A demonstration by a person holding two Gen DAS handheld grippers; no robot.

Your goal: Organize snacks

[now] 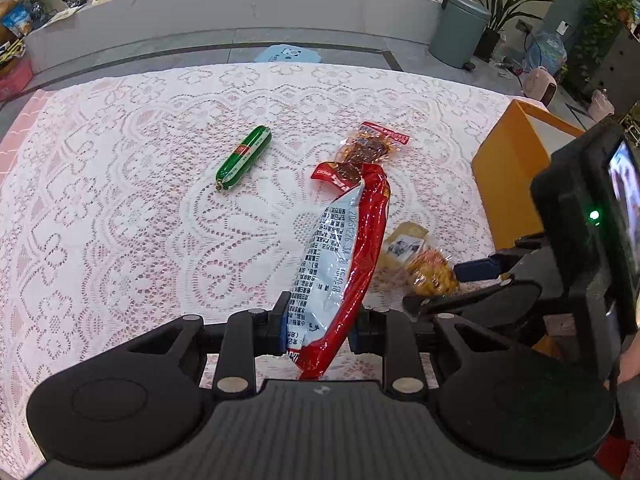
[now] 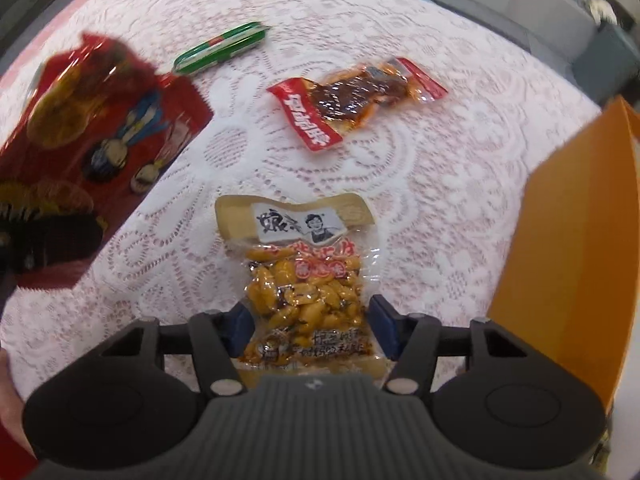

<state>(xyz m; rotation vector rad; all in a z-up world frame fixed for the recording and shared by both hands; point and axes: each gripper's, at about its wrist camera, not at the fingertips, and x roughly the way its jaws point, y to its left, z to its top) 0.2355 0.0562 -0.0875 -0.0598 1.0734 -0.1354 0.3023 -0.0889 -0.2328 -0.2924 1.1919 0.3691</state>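
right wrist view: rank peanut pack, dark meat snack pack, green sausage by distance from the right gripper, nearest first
1. Peanut pack: between the right gripper fingers, centre bottom.
2. Dark meat snack pack: beyond it, right of centre on the lace cloth.
3. Green sausage: farthest, upper left.

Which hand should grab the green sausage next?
Neither is free yet. The left gripper is shut on the red snack bag, and the right gripper straddles the peanut pack. Probably the left, once it unloads: the green sausage lies on its side.
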